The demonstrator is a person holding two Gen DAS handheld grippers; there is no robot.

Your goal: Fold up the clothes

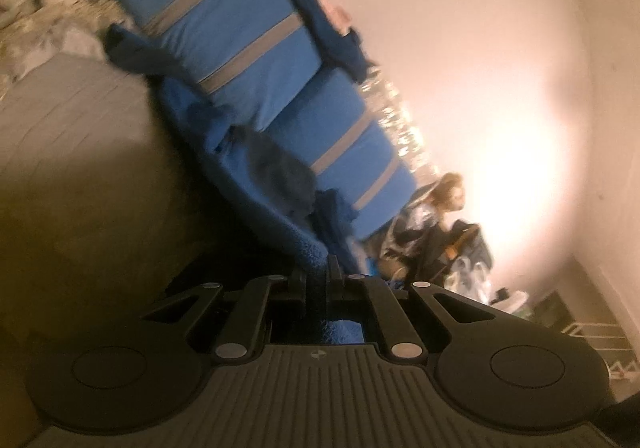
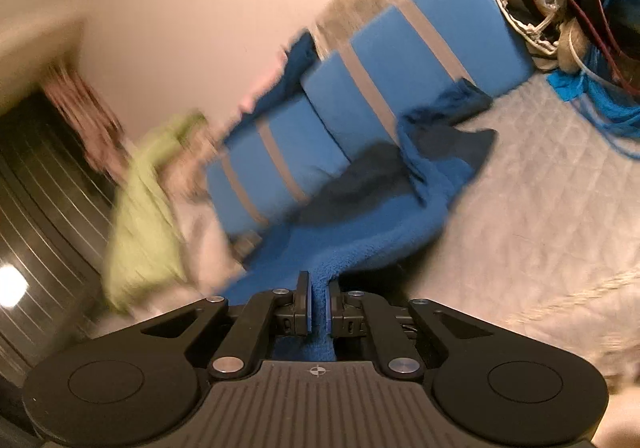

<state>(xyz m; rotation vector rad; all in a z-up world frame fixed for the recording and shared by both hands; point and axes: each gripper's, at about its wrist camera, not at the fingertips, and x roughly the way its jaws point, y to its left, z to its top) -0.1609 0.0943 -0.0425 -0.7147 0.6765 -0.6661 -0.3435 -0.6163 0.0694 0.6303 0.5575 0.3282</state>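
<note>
both jaws pinched on the blue fleece garment (image 2: 352,244): left gripper (image 1: 318,280) and right gripper (image 2: 319,304) each hold an edge, cloth trailing ahead onto the grey quilt (image 2: 540,176) by the striped cushions (image 2: 360,96). judgement: lift evenly, spread grips apart until it hangs flat, no slack.

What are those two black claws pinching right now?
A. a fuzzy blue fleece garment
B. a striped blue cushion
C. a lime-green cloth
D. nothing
A: the fuzzy blue fleece garment runs between the closed pads of both the right gripper and the left gripper.
</note>
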